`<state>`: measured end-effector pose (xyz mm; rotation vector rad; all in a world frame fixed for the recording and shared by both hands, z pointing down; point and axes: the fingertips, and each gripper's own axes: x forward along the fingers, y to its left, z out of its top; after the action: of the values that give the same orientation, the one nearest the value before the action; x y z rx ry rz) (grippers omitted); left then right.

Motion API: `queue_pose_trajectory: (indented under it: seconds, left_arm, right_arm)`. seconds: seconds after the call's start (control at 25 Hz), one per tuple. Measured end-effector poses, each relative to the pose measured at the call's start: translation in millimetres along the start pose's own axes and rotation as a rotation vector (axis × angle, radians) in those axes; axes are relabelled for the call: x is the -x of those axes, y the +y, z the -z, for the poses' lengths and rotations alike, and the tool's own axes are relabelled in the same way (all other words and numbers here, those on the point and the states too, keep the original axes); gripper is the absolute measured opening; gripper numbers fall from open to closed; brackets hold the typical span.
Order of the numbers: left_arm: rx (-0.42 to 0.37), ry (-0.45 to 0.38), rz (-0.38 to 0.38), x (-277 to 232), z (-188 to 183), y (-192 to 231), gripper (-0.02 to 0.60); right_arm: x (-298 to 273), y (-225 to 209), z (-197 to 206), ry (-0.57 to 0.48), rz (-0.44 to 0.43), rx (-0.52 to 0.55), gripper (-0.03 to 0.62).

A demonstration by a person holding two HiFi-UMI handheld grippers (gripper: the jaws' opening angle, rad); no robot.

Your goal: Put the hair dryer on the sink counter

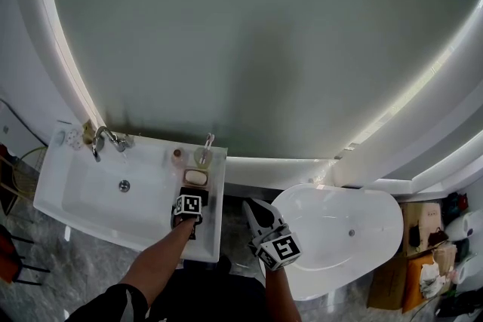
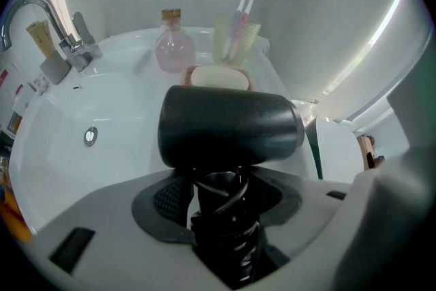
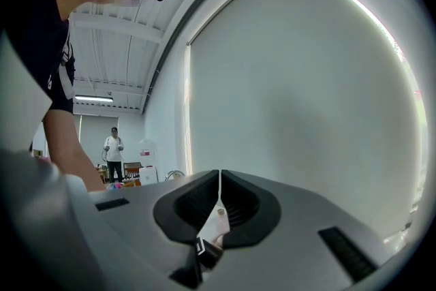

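A black hair dryer (image 2: 228, 127) fills the middle of the left gripper view, its barrel lying crosswise. My left gripper (image 2: 221, 191) is shut on its handle, which has the cord coiled round it. In the head view this gripper (image 1: 189, 209) hangs over the right-hand strip of the white sink counter (image 1: 212, 236), and the hair dryer (image 1: 199, 193) shows as a dark shape under the marker cube. I cannot tell whether the dryer touches the counter. My right gripper (image 1: 255, 209) hovers between sink and bathtub; its jaws (image 3: 219, 182) are shut with nothing held.
On the counter behind the dryer stand a soap dish (image 2: 218, 77), a pink bottle (image 2: 175, 46) and a toothbrush cup (image 2: 235, 37). The faucet (image 1: 106, 138) and basin (image 1: 121, 188) lie to the left. A white bathtub (image 1: 339, 237) is at right, with boxes (image 1: 423, 253) beyond.
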<state>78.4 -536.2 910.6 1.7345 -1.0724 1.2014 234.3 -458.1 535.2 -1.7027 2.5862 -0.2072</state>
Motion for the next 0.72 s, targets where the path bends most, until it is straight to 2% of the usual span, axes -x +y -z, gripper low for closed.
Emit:
queue_pose_trajectory:
  seconds: [0.2,0.32,0.4,0.52,0.64,0.72]
  left_arm:
    - [0.018,-0.062,0.051,14.1,-1.8,-0.9,0.232]
    - [-0.004,-0.144,0.070,36.3,-4.1,3.4,0.232]
    - [-0.002,-0.247,0.076,61.5,-11.9,8.2,0.232]
    - [0.040,-0.461,0.137,115.5,-37.4,14.3,0.230]
    - [0.088,-0.653,0.205,187.4,-60.9,29.1,0.222]
    - [0.084,-0.788,0.233,239.7,-69.5,38.4,0.222]
  right_arm:
    - [-4.9,6.0,-0.6,0.012,-0.007,-0.022,0.032]
    - [-9.3,10.8,1.8,0.007,-0.027,-0.014,0.032]
    - [-11.3,13.6,3.0,0.006,-0.037,-0.020,0.032]
    - [-17.8,16.7,-1.8,-0.001,-0.063,0.000,0.032]
    - [-26.2,20.6,-3.7,0.001,-0.078,0.020,0.032]
    - [-29.4,24.2,-6.3,-0.002,-0.084,0.041,0.032]
